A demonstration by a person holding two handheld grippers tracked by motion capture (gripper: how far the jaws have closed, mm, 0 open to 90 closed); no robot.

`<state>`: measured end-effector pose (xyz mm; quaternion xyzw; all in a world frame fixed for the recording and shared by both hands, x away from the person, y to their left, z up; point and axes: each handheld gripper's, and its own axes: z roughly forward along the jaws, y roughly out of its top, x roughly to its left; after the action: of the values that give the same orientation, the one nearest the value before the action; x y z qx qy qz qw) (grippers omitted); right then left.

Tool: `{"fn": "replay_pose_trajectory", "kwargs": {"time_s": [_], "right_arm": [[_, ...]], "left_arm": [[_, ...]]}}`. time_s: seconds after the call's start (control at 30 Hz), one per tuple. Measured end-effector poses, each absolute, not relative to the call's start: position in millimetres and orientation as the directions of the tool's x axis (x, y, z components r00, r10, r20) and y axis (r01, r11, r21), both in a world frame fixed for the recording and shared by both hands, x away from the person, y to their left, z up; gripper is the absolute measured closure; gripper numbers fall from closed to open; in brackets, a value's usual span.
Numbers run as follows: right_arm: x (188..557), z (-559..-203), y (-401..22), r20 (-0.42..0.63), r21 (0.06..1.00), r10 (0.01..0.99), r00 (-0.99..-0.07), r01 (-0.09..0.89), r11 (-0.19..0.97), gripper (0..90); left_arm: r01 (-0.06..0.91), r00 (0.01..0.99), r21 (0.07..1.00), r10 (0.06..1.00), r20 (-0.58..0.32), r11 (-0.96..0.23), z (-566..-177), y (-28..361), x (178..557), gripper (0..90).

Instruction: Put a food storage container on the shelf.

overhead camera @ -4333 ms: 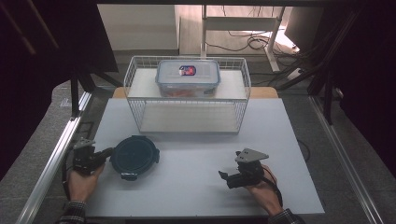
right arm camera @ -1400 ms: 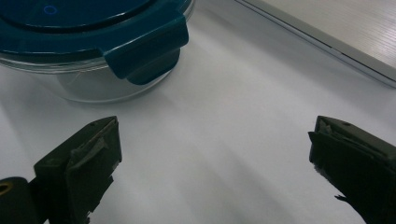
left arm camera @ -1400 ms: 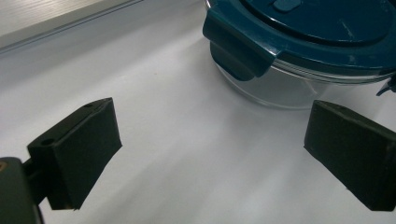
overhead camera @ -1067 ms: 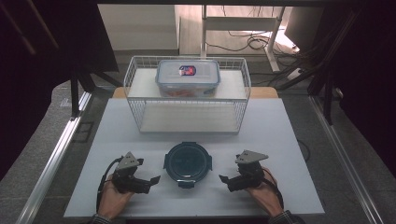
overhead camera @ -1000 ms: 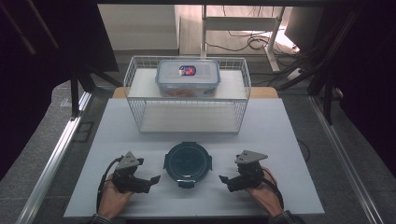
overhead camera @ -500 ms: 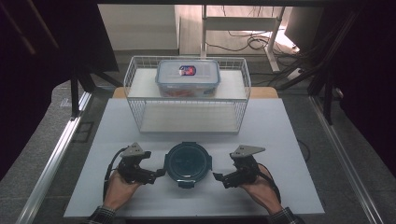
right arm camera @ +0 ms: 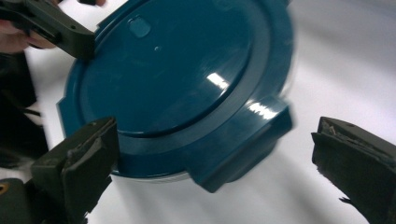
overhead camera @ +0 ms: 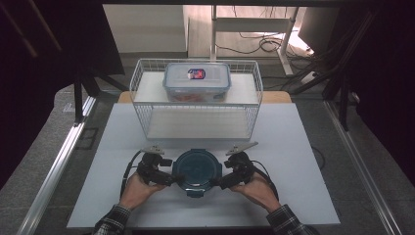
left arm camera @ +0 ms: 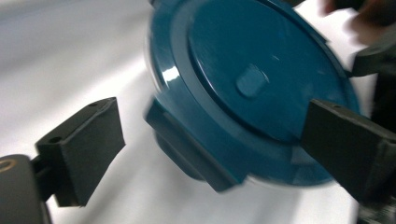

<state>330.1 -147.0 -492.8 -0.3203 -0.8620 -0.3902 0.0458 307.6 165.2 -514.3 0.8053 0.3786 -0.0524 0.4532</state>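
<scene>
A round container with a dark teal lid [overhead camera: 197,170] sits at the front middle of the white table [overhead camera: 293,147]. My left gripper [overhead camera: 165,175] is at its left side and stands open. In the left gripper view the lid [left arm camera: 261,79] is close, and one of its clip tabs [left arm camera: 187,144] lies between the two black jaws of my left gripper [left arm camera: 217,154]. My right gripper [overhead camera: 222,180] is at the container's right side, also open. In the right gripper view another clip tab [right arm camera: 243,140] of the lid [right arm camera: 177,79] lies between the spread jaws of my right gripper [right arm camera: 217,172].
Behind the container stands a white wire basket [overhead camera: 147,122], and a clear lidded food box [overhead camera: 196,81] rests in its far part. A metal rail [overhead camera: 54,171] runs along the table's left side. Cables and a desk frame lie on the floor beyond.
Both grippers have moved inward and forward until their jaws straddle the lid's side tabs. Earlier the container went from the left front to the centre.
</scene>
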Motion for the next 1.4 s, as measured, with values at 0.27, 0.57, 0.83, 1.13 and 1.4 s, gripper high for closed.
{"fn": "replay_pose_trajectory", "kwargs": {"time_s": [0.27, 0.57, 0.83, 1.13, 1.4], "right_arm": [[330, -498, -156, 0.475, 0.593, 0.487, -0.733, 0.676, 0.438, 18.5], [314, -484, -174, 0.448, 0.63, 0.518, -0.729, 0.668, 0.395, 54.4], [317, -480, -173, 0.449, 0.661, 0.498, -0.741, 0.651, 0.373, 59.2], [317, -478, -172, 0.413, 0.681, 0.487, -0.77, 0.616, 0.397, 59.9], [310, -489, -175, 0.497, 0.621, 0.505, -0.705, 0.696, 0.359, 45.5]], "left_arm": [[0.717, 0.659, 0.659, 0.525, -0.538, -0.226, -518, 175, 300, 29.3], [0.673, 0.694, 0.691, 0.545, -0.469, -0.263, -505, 171, 285, 45.4], [0.704, 0.674, 0.679, 0.498, -0.545, -0.21, -511, 182, 312, 34.3], [0.705, 0.687, 0.682, 0.422, -0.591, -0.192, -512, 189, 301, 53.2], [0.679, 0.704, 0.707, 0.449, -0.55, -0.197, -511, 190, 287, 53.1]]}}
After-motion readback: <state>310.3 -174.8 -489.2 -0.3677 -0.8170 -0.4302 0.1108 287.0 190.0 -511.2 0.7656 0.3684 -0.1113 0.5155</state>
